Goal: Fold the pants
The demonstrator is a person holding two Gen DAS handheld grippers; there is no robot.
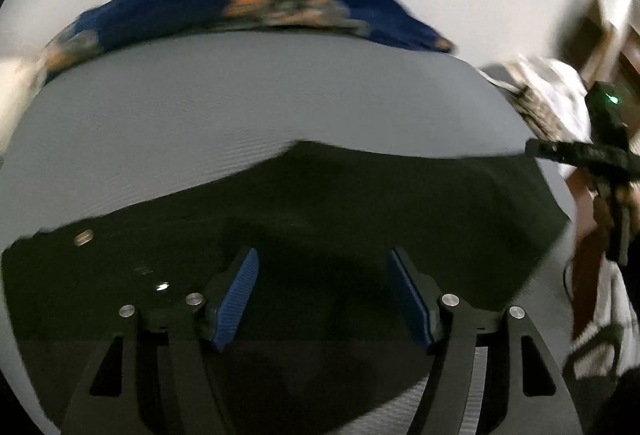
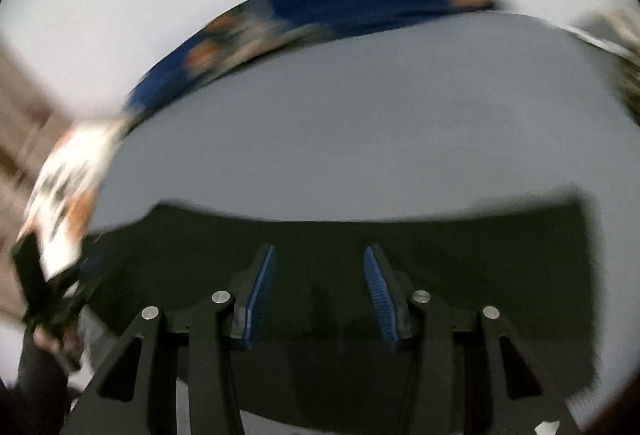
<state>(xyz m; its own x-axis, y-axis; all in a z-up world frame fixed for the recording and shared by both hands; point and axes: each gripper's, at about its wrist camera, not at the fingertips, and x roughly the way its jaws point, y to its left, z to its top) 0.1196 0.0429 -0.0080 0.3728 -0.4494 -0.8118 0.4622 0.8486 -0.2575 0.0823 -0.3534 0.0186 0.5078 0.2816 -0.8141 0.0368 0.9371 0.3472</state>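
Note:
Dark green pants lie flat on a grey bed sheet. A metal button shows at their left end. My left gripper is open just above the pants, its blue pads apart with nothing between them. In the right wrist view the same pants spread below my right gripper, which is open and empty over the cloth. The right gripper also shows in the left wrist view at the pants' far right corner. The left gripper shows at the left edge of the right wrist view.
A blue patterned pillow lies along the far edge of the bed, also in the right wrist view. A white patterned cloth sits at the right side. A white wall is behind.

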